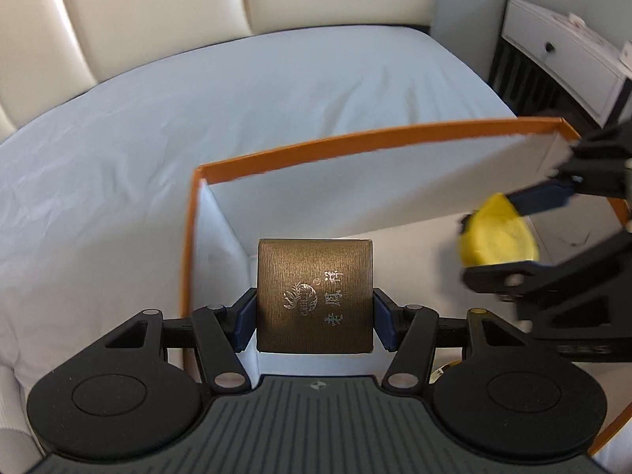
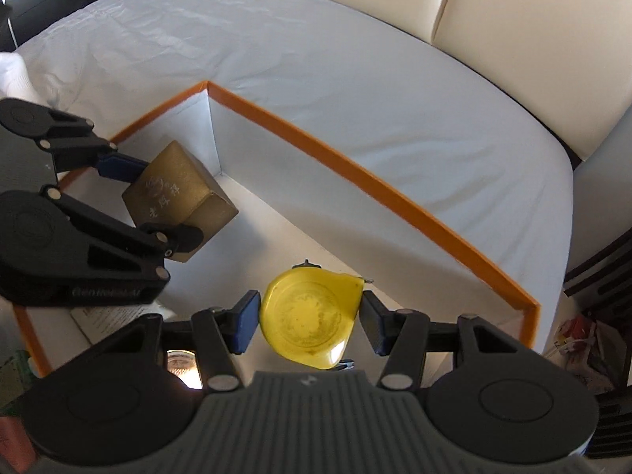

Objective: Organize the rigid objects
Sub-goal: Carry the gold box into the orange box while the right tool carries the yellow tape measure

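**Both grippers loaded over the tray**

Left gripper [image 1: 315, 318]: closed on the gold box [image 1: 315, 296], pads on its two opposite side faces, held above the near-left corner of the tray [image 1: 379, 131]. Box looks like stiff card, probably light; flat parallel sides suit this grip, though the finish may be slick.

Right gripper [image 2: 310, 322]: closed on the yellow tape [image 2: 312, 318], pinched across its rounded body, over the tray floor. Hard plastic shell, likely heavier than the box; curved sides could slip or rotate.

Tray: orange rim, white inner walls, open top; a paper sheet [image 2: 114, 316] lies at its near-left. It sits on a sheet-covered bed [image 2: 316, 79], soft support. Far: cream headboard [image 2: 493, 12]; white drawer unit [image 1: 561, 59] far right.
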`<state>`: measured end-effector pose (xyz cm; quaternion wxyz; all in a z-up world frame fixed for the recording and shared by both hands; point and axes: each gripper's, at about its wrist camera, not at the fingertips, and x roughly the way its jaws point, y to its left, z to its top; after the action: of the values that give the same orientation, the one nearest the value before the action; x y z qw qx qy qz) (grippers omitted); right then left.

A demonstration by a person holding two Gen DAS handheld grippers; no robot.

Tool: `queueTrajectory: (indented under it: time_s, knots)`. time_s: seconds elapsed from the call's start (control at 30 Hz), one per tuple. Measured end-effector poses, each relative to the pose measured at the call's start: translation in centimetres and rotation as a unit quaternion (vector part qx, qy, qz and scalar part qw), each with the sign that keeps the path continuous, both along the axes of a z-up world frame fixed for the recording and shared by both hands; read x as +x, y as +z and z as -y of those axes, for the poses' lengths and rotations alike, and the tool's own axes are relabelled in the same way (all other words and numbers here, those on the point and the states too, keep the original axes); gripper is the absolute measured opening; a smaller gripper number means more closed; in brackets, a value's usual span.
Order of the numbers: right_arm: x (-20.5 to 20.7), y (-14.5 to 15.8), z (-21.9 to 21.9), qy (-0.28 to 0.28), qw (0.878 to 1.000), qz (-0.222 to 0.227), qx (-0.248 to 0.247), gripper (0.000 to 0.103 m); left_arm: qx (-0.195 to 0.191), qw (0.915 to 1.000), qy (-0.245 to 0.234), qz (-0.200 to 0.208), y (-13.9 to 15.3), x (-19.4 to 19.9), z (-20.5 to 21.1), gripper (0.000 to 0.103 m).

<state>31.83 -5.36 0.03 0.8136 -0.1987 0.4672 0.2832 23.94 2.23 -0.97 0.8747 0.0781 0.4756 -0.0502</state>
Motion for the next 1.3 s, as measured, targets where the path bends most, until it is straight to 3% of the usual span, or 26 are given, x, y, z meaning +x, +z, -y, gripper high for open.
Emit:
queueTrajectory:
  time_s: [0.1, 0.23, 0.37, 0.47, 0.7, 0.87, 0.93, 1.13, 1.23, 1.3]
  knots:
    - [0.7, -0.8, 0.5, 0.001, 1.000, -0.012, 0.003, 0.055, 0.007, 0.9998, -0.013, -0.010, -0.1, 0.0, 0.1, 0.067]
    - [0.8, -1.0, 1.0, -0.006, 1.000, -0.024, 0.004, 0.055, -0.053, 0.9982, -0.014, -0.025, 0.9, 0.6, -1.3, 0.067]
    - [1.4, -0.5, 2.2, -0.030, 0.999, -0.023, 0.012, 0.055, -0.052, 0.9975, -0.005, -0.048, 1.2, 0.7, -1.0, 0.067]
    - [1.4, 0.2, 3.3, -0.050, 0.998, -0.027, 0.029, 0.055, -0.071, 0.9943, -0.042, -0.068, 1.2, -0.1, 0.0, 0.067]
    - [1.6, 0.3, 3.5, -0.054, 0.997, -0.024, 0.039, 0.055, 0.031, 0.9960, -0.015, -0.083, -1.7, 0.1, 1.4, 0.067]
    - [1.8, -0.2, 3.1, -0.051, 0.998, -0.025, 0.040, 0.055, 0.057, 0.9940, -0.004, -0.093, -1.9, 0.2, 1.4, 0.070]
    - [1.7, -0.1, 3.4, -0.048, 0.998, -0.026, 0.038, 0.055, 0.047, 0.9945, -0.006, -0.094, -1.8, 0.2, 1.1, 0.081]
    - [1.7, -0.3, 3.3, -0.046, 0.998, -0.029, 0.027, 0.055, -0.034, 0.9968, 0.000, -0.073, -0.1, -0.5, -1.0, 0.080]
    - [2.0, -0.5, 3.0, -0.050, 0.998, -0.034, 0.020, 0.055, -0.077, 0.9966, 0.008, -0.030, 2.4, -1.7, -2.8, 0.076]
    - [2.1, -0.7, 2.7, -0.051, 0.998, -0.040, 0.019, 0.055, -0.100, 0.9946, 0.017, 0.021, 4.5, -2.9, -4.4, 0.076]
